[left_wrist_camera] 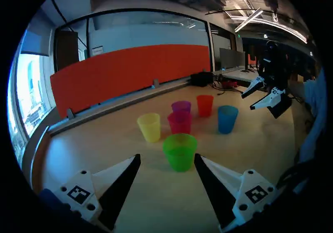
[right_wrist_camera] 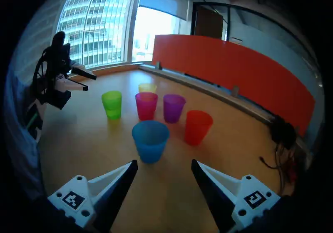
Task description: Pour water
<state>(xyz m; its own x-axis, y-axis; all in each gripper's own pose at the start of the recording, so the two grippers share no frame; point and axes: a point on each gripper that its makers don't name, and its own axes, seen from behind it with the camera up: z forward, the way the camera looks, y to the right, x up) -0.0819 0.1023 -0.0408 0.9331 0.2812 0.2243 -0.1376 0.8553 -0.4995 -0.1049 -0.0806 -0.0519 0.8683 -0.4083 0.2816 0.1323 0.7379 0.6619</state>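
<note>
Six plastic cups stand upright in a cluster on a wooden table (left_wrist_camera: 95, 149). In the left gripper view the green cup (left_wrist_camera: 180, 151) is nearest, just ahead of my left gripper (left_wrist_camera: 166, 155), which is open and empty. Behind it stand the yellow (left_wrist_camera: 150, 126), pink (left_wrist_camera: 180, 122), purple (left_wrist_camera: 181, 106), red (left_wrist_camera: 205, 105) and blue (left_wrist_camera: 227, 119) cups. In the right gripper view the blue cup (right_wrist_camera: 150, 141) stands just in front of my open, empty right gripper (right_wrist_camera: 164, 161). I cannot tell whether any cup holds water.
An orange partition (left_wrist_camera: 133, 70) runs along the table's far edge. A dark bag and cables (right_wrist_camera: 283, 137) lie at one end. The right gripper (left_wrist_camera: 247, 102) hovers past the blue cup; the left gripper (right_wrist_camera: 91, 83) hovers beside the green cup (right_wrist_camera: 112, 104).
</note>
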